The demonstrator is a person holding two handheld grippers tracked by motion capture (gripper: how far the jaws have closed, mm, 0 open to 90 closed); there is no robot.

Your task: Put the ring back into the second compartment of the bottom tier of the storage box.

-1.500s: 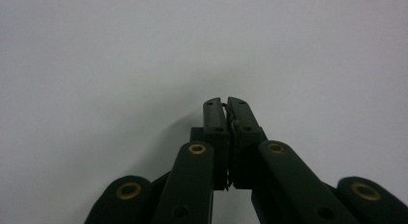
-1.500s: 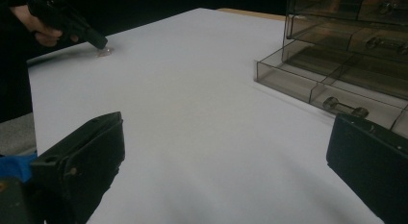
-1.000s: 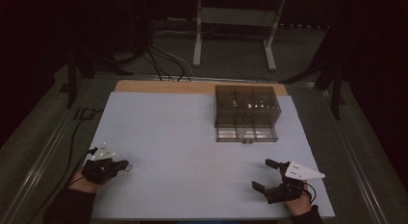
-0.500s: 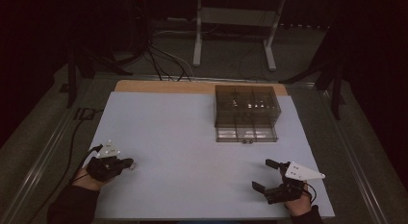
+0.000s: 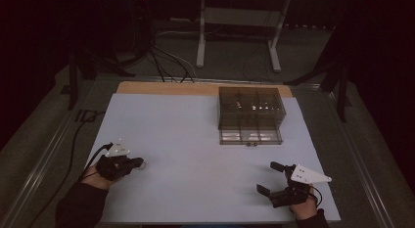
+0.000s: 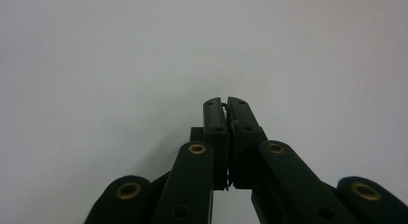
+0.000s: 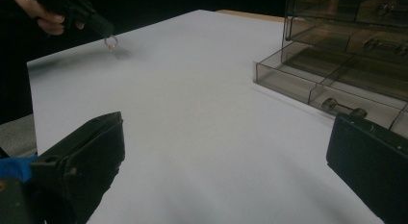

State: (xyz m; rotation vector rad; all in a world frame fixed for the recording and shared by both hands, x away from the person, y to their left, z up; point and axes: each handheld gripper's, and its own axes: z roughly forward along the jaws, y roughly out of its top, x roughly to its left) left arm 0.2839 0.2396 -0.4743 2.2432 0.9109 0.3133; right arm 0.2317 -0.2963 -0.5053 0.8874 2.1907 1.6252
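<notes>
The left gripper [image 5: 136, 163] hovers just above the near left part of the desk [image 5: 195, 189]. Its jaws are closed on a small metal ring [image 7: 111, 42]. The right gripper view shows this best: the ring hangs from the tips of the far gripper, just clear of the white surface, with a faint shadow under it. The left gripper view looks down its own jaws, which are pressed together, with only a thin sliver of something between the tips; beyond them is bare desk.

The right gripper [image 5: 267, 177] sits low at the near right corner. Its jaws are spread wide with nothing between them.

The place the ring seems bound for is the smoky clear cabinet [image 5: 250, 103] at the far right of the desk, whose bottom drawer [image 5: 249, 136] is pulled out toward the person. From the left jaws the drawer lies well apart, across the desk to the right and farther away. It runs side to side and is divided into compartments, and in the right gripper view a small part lies in one of them.

The right gripper is much nearer the cabinet, with the drawer just ahead of its jaws, but the left one carries the ring. So I judge the coming move to be a long diagonal carry by the left hand, ending above an open compartment, with the ring kept clear of the drawer's front wall.
</notes>
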